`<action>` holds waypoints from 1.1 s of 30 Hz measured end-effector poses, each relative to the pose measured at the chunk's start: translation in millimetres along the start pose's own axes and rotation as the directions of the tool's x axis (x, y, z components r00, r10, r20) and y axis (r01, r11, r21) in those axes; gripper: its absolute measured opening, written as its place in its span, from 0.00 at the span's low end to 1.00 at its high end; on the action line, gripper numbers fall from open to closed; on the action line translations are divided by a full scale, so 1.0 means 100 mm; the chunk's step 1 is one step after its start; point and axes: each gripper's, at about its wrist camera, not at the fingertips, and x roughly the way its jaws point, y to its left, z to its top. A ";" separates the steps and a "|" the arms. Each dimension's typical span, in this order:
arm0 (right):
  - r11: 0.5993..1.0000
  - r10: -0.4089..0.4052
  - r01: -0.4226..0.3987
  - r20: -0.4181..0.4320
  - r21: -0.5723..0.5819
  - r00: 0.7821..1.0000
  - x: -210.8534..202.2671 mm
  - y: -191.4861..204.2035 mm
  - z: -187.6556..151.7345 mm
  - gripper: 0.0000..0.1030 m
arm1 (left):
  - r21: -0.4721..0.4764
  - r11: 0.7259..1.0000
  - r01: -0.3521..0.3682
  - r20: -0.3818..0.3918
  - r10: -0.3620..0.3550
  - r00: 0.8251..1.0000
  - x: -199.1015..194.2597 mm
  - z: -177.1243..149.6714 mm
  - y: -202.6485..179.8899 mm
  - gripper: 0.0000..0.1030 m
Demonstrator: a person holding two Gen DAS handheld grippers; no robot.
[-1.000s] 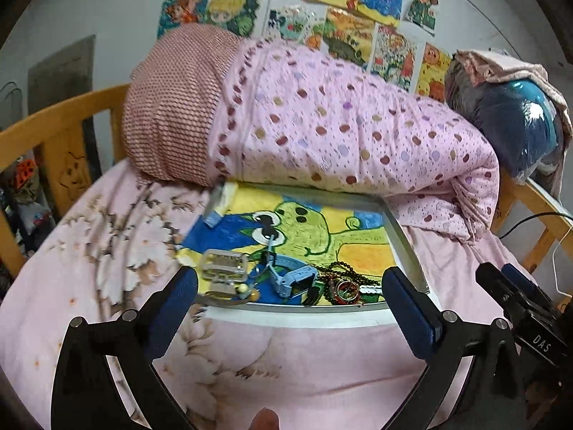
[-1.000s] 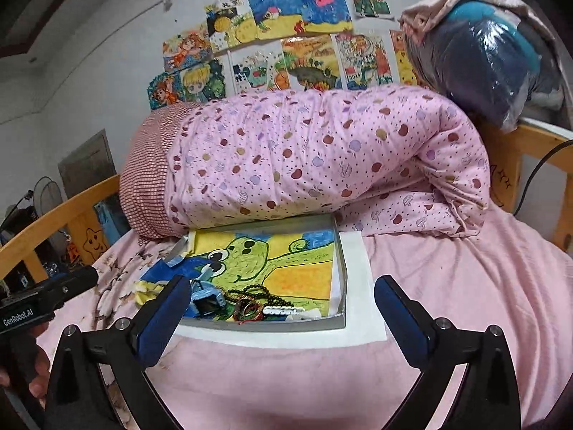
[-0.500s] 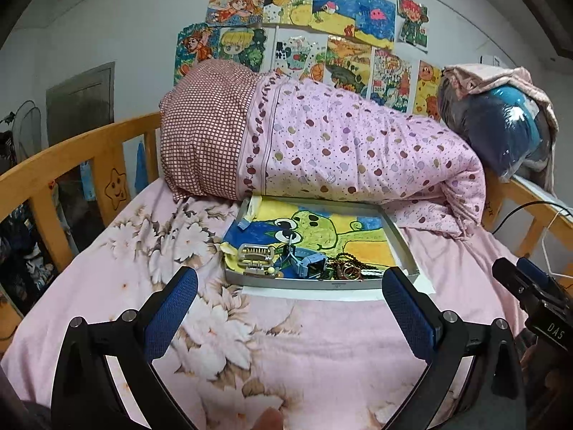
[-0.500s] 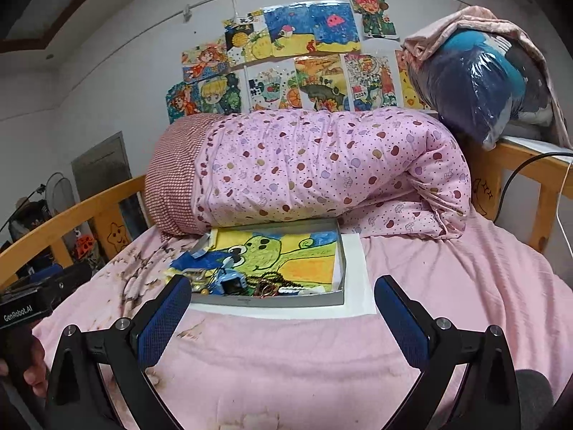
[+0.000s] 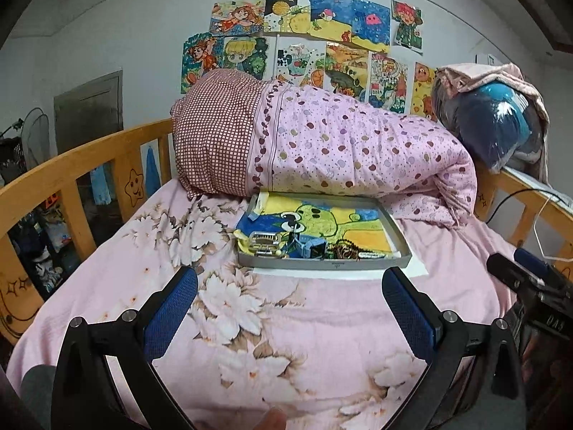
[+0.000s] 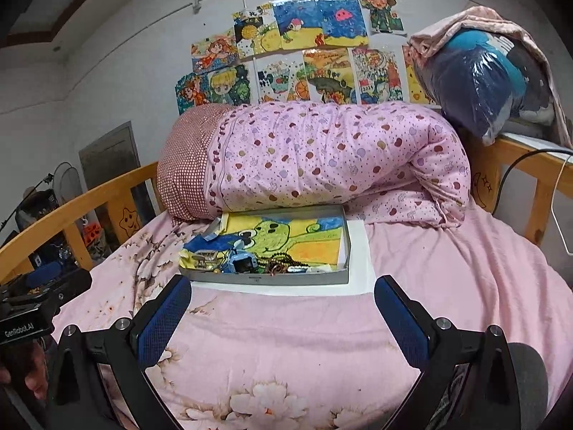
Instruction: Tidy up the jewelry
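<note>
Both grippers, left [image 5: 289, 292] and right [image 6: 283, 297], have pulled back from the tray [image 5: 322, 263] on the bed [image 5: 250, 322], fingers wide and empty. Jewelry [image 5: 345, 251] lies heaped at the tray's near edge, so sorting seems unstarted.

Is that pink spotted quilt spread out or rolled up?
Rolled up: the quilt lies as one thick bundle behind the tray, its end curled over.

- Left wrist view: faces 12 o'clock across the bed [image 5: 286, 322], well back from the tray [image 5: 322, 263].
- Right wrist view: parallel; tray [image 6: 268, 279] at 11 o'clock; both share it.
</note>
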 end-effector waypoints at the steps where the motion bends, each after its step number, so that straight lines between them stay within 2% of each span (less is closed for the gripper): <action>1: 1.000 -0.001 0.001 -0.007 0.002 1.000 0.01 0.00 0.00 1.00 | 0.007 1.000 -0.004 -0.002 0.004 1.000 0.00 -0.01 -0.01 0.98; 5: 1.000 -0.008 0.008 -0.051 0.013 0.999 0.09 -0.02 -0.03 1.00 | 0.015 1.000 -0.011 -0.011 0.011 1.000 0.01 -0.05 -0.03 0.98; 15: 1.000 -0.012 0.014 -0.100 0.021 0.995 0.18 -0.04 -0.07 1.00 | -0.008 1.000 -0.018 -0.035 0.018 0.999 0.04 -0.07 0.03 0.98; 33: 1.000 -0.014 0.016 -0.101 0.023 0.995 0.18 -0.04 -0.08 1.00 | -0.003 1.000 -0.020 -0.050 0.020 0.999 0.06 -0.08 0.05 0.98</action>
